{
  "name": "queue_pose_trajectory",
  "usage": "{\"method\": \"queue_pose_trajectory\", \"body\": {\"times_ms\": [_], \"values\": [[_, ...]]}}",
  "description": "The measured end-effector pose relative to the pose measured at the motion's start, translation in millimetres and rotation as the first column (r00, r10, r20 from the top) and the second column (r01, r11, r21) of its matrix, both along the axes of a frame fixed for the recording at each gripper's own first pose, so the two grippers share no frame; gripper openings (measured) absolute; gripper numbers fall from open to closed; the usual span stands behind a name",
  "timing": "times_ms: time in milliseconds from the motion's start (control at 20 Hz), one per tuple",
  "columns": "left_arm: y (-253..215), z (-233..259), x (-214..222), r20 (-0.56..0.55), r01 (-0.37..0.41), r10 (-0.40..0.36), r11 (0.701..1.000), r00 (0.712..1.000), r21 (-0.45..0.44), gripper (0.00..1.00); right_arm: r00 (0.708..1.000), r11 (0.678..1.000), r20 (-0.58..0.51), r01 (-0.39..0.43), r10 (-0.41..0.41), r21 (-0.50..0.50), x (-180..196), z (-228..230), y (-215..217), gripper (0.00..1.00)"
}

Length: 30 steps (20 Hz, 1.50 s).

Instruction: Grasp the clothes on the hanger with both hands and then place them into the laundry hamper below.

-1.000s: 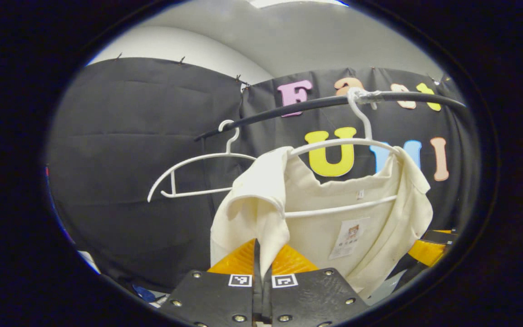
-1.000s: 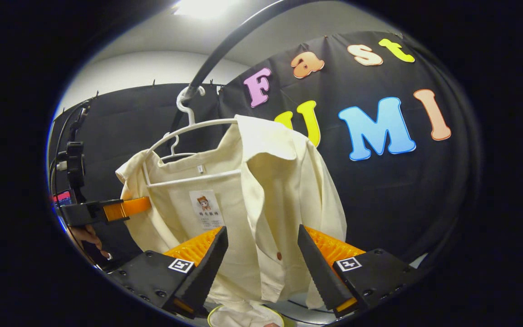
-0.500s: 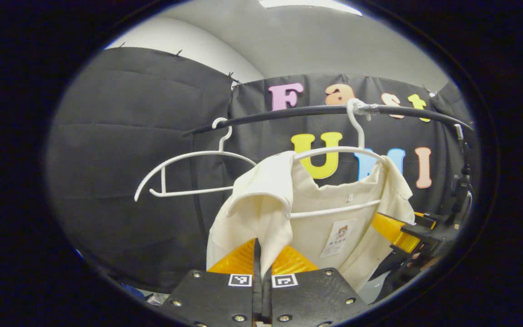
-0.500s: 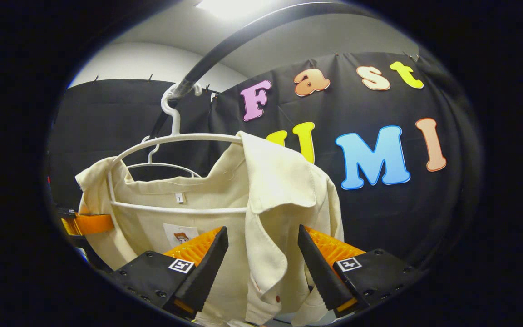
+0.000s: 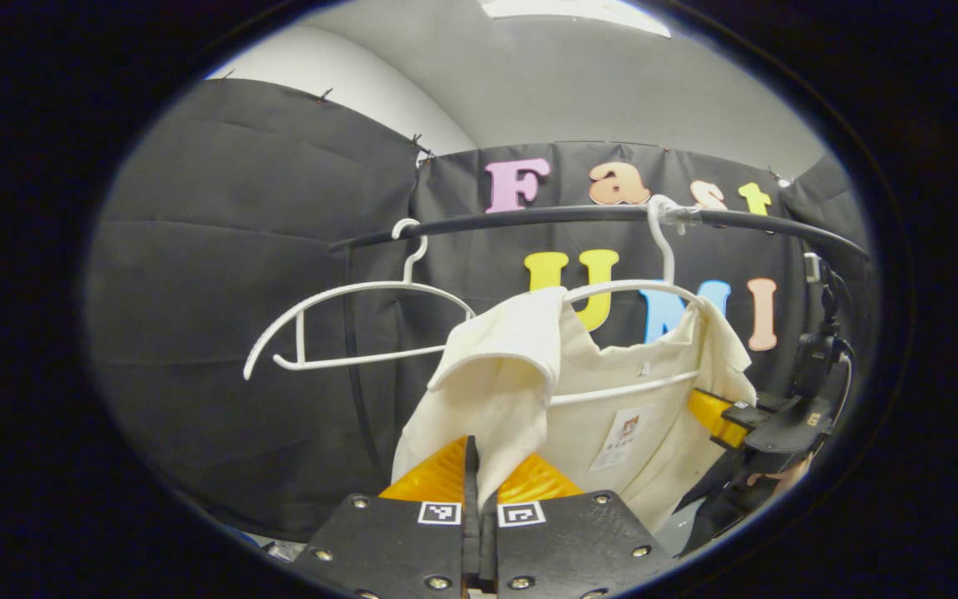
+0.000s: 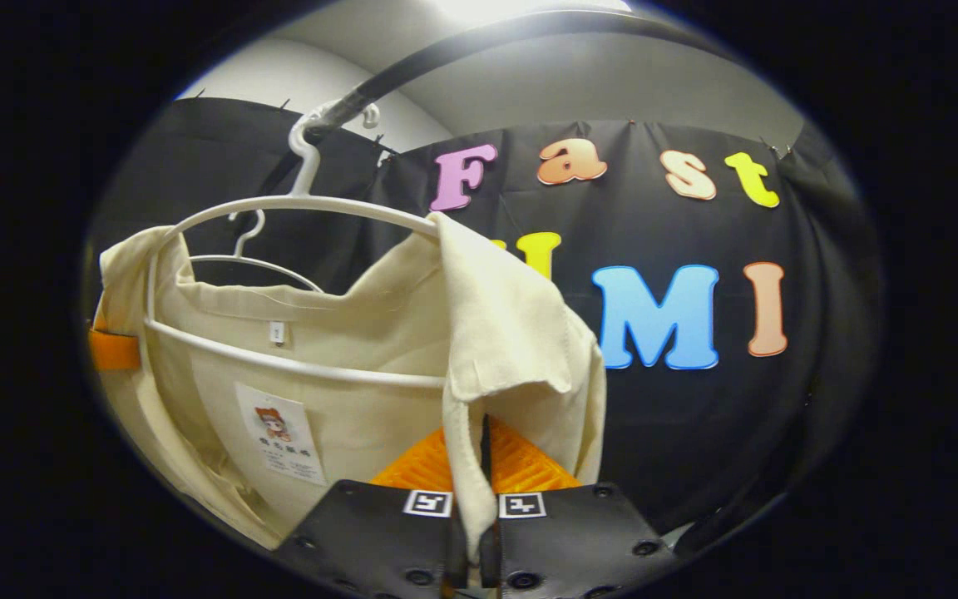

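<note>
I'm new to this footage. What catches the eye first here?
A cream shirt draped on a white hanger that hooks over a black rail. Both grippers have their jaws shut on its front edges, the left gripper on one, the right gripper on the other. Beside it hangs an empty hanger.

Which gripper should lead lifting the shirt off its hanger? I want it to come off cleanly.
Neither clearly: left gripper and right gripper are each shut on a front edge of the shirt, which still hangs from the hanger. Lift together.
</note>
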<state>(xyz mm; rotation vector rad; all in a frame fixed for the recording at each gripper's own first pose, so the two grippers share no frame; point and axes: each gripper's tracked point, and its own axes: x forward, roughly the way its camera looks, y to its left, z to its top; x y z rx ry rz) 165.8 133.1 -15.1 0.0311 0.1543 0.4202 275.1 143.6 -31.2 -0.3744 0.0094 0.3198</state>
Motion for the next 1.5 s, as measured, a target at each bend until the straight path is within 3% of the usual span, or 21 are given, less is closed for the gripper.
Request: {"method": "queue_pose_trajectory", "body": {"times_ms": [50,100,350,1000,1200,1500], "values": [[0.5,0.4,-0.3,0.002,0.006,-0.006,1.0,1.0,-0.001,0.02,1.0,1.0,0.011,-0.008,0.008,0.027,3.7,5.6,1.2,0.15],[0.9,1.0,-2.4,0.003,0.013,-0.013,1.0,1.0,0.0,0.02,0.999,0.997,-0.015,-0.035,0.036,0.064,-1.3,0.6,9.1,0.06],[2.7,11.1,-4.7,0.013,0.064,-0.064,0.997,0.998,0.034,0.01,0.999,0.992,0.011,0.037,-0.038,0.123,7.1,22.6,-7.7,0.04],[48.0,46.3,-7.5,0.085,0.07,-0.071,0.997,0.994,0.021,0.01,0.977,0.989,0.175,0.105,-0.121,0.1,19.6,78.4,-30.6,0.03],[61.6,41.4,0.0,0.097,0.055,-0.054,0.998,0.994,-0.008,0.01,0.954,0.985,0.257,0.128,-0.154,0.114,30.3,95.4,-36.3,0.05],[87.0,49.3,17.5,0.118,0.088,-0.085,0.996,0.989,-0.02,0.01,0.919,0.986,0.36,0.163,-0.162,0.026,44.6,102.4,-40.3,0.04]]}}
